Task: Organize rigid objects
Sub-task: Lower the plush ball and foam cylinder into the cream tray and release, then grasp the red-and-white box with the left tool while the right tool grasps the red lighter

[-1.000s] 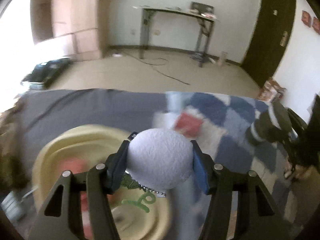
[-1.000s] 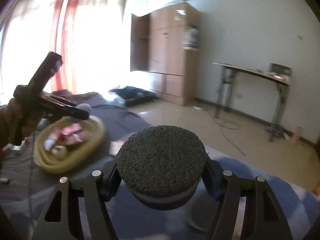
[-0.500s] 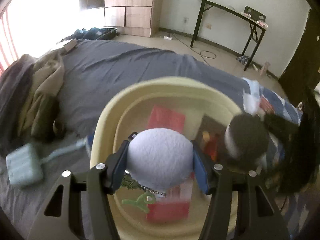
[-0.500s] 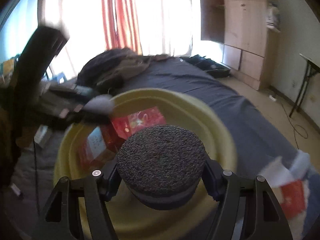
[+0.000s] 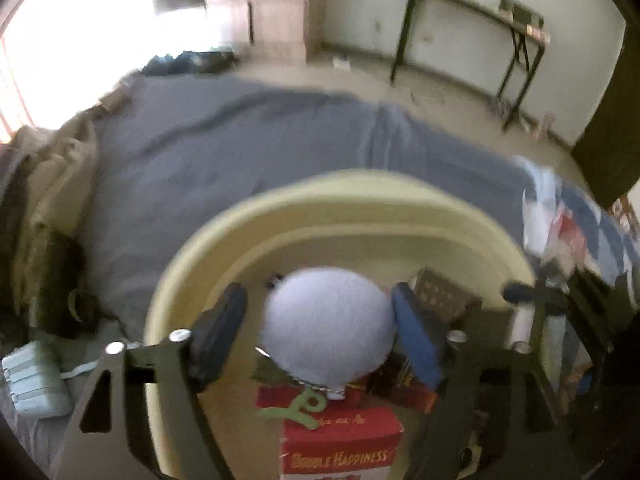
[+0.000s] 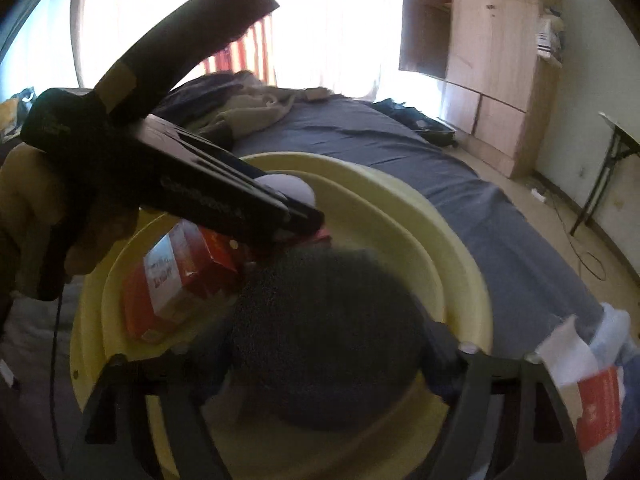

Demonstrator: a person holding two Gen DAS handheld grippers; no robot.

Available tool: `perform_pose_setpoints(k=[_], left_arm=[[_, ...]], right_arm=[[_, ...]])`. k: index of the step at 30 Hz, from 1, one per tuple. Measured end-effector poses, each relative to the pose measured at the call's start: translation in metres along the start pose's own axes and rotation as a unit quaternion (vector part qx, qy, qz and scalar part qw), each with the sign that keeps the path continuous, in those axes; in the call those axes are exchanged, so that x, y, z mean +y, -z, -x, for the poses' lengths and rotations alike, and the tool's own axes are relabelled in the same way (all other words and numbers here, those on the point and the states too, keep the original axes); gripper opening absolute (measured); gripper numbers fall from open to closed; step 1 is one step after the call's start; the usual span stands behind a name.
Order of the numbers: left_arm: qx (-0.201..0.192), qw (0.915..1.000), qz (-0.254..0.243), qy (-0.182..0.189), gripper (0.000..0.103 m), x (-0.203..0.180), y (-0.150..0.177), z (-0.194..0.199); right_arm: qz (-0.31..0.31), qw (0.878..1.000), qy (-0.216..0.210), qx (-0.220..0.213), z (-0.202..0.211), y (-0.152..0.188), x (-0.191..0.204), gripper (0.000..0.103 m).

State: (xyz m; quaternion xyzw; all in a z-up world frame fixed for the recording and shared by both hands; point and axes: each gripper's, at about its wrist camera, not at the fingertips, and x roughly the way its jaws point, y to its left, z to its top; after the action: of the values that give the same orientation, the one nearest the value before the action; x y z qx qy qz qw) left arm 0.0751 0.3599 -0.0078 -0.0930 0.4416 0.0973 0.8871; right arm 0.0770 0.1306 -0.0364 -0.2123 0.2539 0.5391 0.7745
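Both grippers' jaws are opening over the yellow basin, white ball and dark puck (round, no long axis) between them.

The left gripper is built of dark olive-black struts with triangular cut-outs, 4 silver screws and blue pads. The right gripper is built alike.

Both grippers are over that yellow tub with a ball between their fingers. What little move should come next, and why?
Probably lift both grippers straight up and away. The left gripper and right gripper are opening over the yellow tub, so the white ball and dark ball look released among the red boxes.
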Motion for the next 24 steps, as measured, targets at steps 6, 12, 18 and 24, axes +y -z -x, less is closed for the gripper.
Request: perform_pose_setpoints(k=[6,12,18,24], left_arm=[[-0.064,0.997,-0.011,0.043,0.103,-0.026,-0.008,0.07],[-0.049,0.9796,-0.149,0.125,0.103,-0.147,-0.01,0.075],[-0.001,0.9621,-0.227,0.151,0.103,-0.254,-0.009,0.024],[0.042,0.9403,-0.32,0.107,0.103,-0.303,-0.008,-0.026]], right_arm=[[-0.051,0.993,0.023,-0.101,0.12,0.017,-0.025,0.103],[-0.15,0.957,0.181,-0.168,0.291,0.101,-0.084,0.103],[-0.237,0.912,0.322,-0.094,0.374,0.223,-0.128,0.103],[-0.249,0.918,0.307,-0.014,0.359,0.278,-0.157,0.103]])
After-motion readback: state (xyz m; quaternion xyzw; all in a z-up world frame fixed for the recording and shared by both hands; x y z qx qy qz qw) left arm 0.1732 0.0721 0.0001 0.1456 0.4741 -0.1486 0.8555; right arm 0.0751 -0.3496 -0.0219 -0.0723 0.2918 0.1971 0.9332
